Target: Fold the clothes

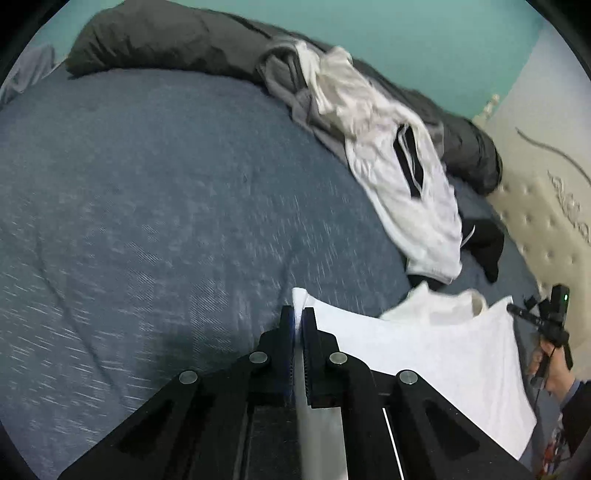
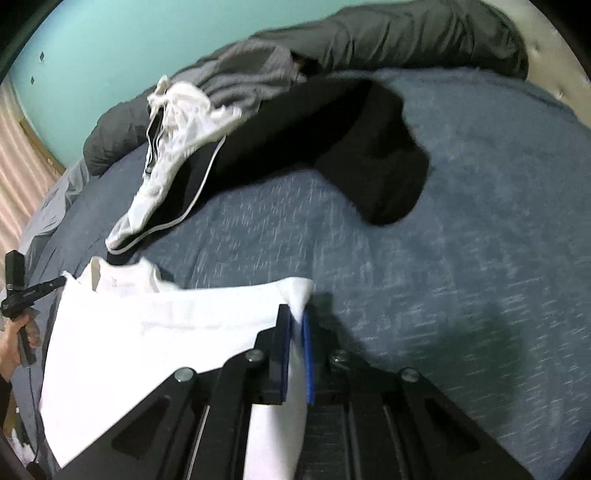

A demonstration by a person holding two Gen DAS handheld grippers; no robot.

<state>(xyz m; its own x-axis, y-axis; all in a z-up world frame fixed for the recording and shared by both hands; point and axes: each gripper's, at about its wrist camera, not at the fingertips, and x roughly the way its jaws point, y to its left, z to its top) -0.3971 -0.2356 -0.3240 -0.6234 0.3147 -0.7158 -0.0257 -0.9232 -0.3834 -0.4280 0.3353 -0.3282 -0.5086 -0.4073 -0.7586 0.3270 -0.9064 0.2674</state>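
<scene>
Blue bed (image 1: 147, 221) against teal wall (image 1: 406, 29). 2 claws, left (image 1: 298, 317) and right (image 2: 295, 317), each pinch a white shirt (image 1: 443, 354) corner; clothes pile (image 1: 388, 147) beyond.

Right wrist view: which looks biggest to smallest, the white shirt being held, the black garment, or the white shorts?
1. White shirt, though nearness to the camera inflates it.
2. Black garment, close behind; this order is unsure.
3. White shorts, clearly smallest as seen.
</scene>
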